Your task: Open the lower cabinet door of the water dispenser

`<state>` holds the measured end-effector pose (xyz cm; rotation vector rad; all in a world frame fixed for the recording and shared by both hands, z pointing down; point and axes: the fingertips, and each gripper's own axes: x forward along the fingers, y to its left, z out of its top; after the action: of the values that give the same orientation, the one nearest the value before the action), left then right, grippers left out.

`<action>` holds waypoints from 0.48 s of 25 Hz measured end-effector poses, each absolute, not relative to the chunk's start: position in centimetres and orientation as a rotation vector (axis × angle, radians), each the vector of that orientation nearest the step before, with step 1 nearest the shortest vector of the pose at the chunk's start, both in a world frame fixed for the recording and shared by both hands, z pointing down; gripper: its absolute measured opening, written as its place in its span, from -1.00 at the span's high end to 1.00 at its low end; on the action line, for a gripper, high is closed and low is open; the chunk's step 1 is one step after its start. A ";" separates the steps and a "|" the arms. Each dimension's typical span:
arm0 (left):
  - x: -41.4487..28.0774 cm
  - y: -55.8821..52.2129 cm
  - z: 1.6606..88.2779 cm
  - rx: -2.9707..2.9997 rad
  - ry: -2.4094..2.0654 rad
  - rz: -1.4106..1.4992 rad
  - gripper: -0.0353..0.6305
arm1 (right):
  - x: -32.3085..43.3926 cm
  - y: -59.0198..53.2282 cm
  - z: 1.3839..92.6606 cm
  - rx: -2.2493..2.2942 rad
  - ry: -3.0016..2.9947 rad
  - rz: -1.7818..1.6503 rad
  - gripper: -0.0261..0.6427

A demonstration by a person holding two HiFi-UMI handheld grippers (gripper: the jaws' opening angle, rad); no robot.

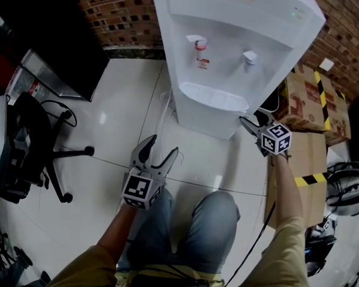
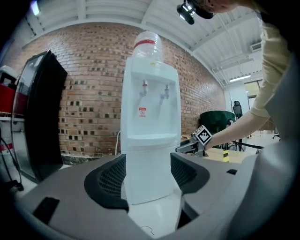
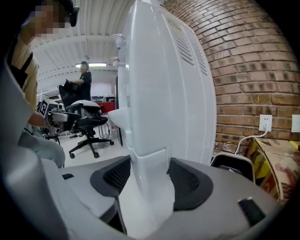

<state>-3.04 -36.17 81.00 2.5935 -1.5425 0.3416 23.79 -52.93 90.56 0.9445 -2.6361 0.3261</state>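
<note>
The white water dispenser (image 1: 232,46) stands against the brick wall, with its lower cabinet door (image 2: 150,173) facing me. My right gripper (image 1: 248,122) is at the dispenser's right side, below the drip tray. In the right gripper view its two dark pads sit on either side of the door's side edge (image 3: 147,168) and touch it. My left gripper (image 1: 163,148) hangs open over the floor in front of the dispenser, well short of it, with nothing between its fingers. The left gripper view shows the right gripper (image 2: 183,149) beside the cabinet.
Cardboard boxes (image 1: 314,99) with yellow-black tape stand right of the dispenser. A black office chair (image 1: 36,138) and a dark cabinet (image 1: 47,37) are at the left. A white cable (image 1: 166,106) runs down by the dispenser's left side. My knees (image 1: 181,230) are close below.
</note>
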 end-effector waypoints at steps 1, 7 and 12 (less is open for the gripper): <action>-3.0 -36.1 81.0 2.592 -1.544 0.336 0.02 | 23.8 -52.8 90.6 0.946 -2.632 0.330 0.07; -1.6 -35.8 81.0 2.589 -1.498 0.341 0.02 | 24.2 -52.3 90.5 0.956 -2.589 0.312 0.34; -1.4 -35.6 81.2 2.592 -1.492 0.333 0.02 | 24.1 -51.1 90.5 0.911 -2.593 0.313 0.35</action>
<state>-1.37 -35.64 81.24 2.5923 -1.4920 0.3331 24.08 -51.07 90.53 0.9105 -2.5926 0.3134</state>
